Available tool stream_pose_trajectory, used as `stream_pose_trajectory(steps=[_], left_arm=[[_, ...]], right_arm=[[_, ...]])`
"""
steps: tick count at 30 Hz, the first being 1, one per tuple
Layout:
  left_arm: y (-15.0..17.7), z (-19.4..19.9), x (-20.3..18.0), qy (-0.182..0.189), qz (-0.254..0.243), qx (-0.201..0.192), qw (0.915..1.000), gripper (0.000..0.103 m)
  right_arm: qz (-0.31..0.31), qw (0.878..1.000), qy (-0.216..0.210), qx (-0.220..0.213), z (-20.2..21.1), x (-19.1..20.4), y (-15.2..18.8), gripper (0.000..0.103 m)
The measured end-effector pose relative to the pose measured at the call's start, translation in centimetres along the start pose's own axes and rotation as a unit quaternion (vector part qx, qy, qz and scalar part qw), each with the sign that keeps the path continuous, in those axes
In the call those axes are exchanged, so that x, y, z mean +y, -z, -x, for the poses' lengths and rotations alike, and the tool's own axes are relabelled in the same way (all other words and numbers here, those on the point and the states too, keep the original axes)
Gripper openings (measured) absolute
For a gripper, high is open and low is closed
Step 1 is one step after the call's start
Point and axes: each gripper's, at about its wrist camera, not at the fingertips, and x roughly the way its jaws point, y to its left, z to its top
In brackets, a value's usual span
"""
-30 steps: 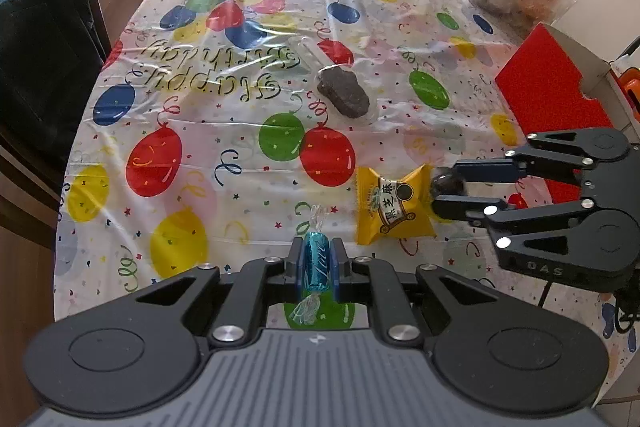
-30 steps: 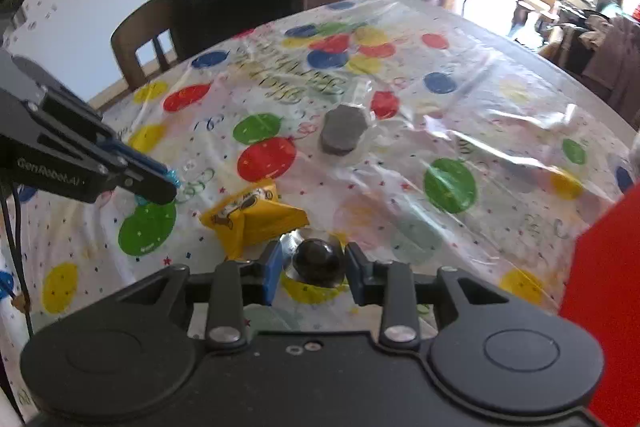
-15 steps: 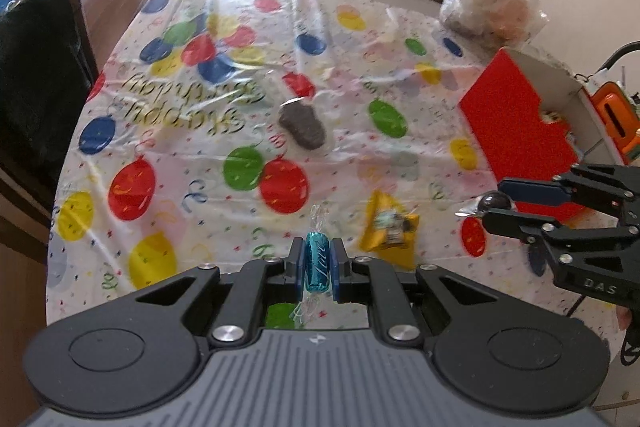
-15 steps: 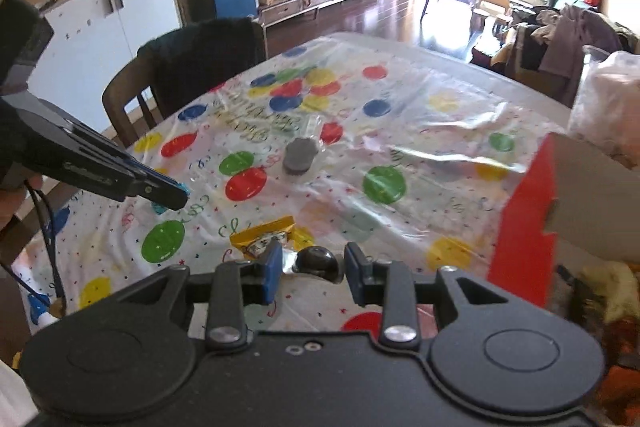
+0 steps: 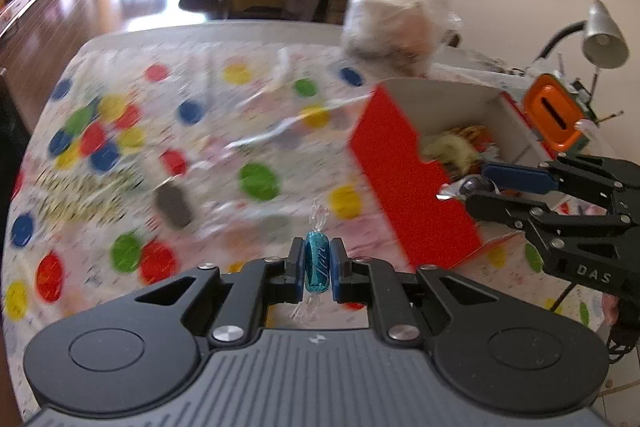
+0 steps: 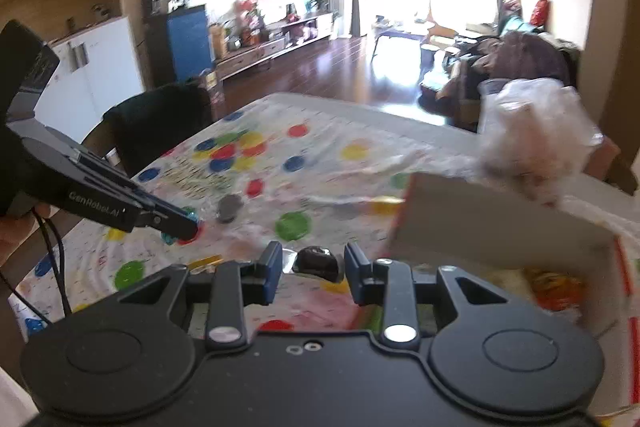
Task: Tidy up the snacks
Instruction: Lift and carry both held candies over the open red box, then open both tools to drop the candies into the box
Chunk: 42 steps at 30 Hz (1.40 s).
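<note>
Starting on our left, we keep the left gripper (image 5: 318, 269) clamped on a blue wrapped candy (image 5: 317, 265), its pads pressing the sides of the sweet and both twisted cellophane ends poking free ahead and behind. That grip across the middle looks deliberate: the firm part takes the squeeze and the flimsy twists stay clear. Ahead and to the left of it, down on the balloon-print tablecloth (image 5: 132, 131), a dark grey snack (image 5: 173, 205) lies untouched, well apart from the tool.

Ahead and to the right of the left gripper stands the red box (image 5: 404, 187), open at the top, with several wrapped snacks already inside. We judge it to be the collecting place, which is why both tools point toward it.

Furthest right, the right gripper (image 6: 312, 265) is at the box's near edge. Its jaws stand noticeably apart in its own view, with a small dark round candy (image 6: 316, 261) between them and a gap on each side, so we take the candy as let go or just leaving, though blur keeps us from being sure. A clear plastic bag (image 5: 396, 23) sits beyond the box.
</note>
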Motion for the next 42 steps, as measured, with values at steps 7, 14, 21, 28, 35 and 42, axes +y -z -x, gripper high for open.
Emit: stream_pose_trajectory(steps=[7, 14, 21, 28, 35, 42], left_arm=[[-2.9, -1.5, -5.9, 0.016, -0.042, -0.008, 0.9989, 0.012], [-5.6, -4.2, -11.1, 0.025, -0.065, 0.001, 0.9976, 0.012], [-7.6, -8.4, -15.0, 0.024, -0.069, 0.032, 0.9968, 0.012], [-8.4, -12.8, -16.9, -0.014, -0.08, 0.066, 0.9945, 0.012], [-8.9, -16.1, -17.6, -0.051, -0.087, 0.102, 0.9896, 0.012], [-8.9, -18.1, -17.8, -0.075, -0.094, 0.136, 0.9834, 0.012]], right_arm=[[-0.009, 0.999, 0.042, -0.014, 2.5, -4.9, 0.5, 0.033], [-0.021, 0.996, 0.083, -0.005, 4.1, -10.3, 1.6, 0.033], [-0.036, 0.993, 0.106, 0.028, 3.3, -15.2, 3.2, 0.033], [-0.043, 0.991, 0.115, 0.057, 1.1, -17.9, 4.3, 0.033], [-0.034, 0.992, 0.093, 0.084, -1.8, -18.5, 4.6, 0.033], [-0.008, 0.991, 0.068, 0.113, -3.2, -17.6, 5.1, 0.033]])
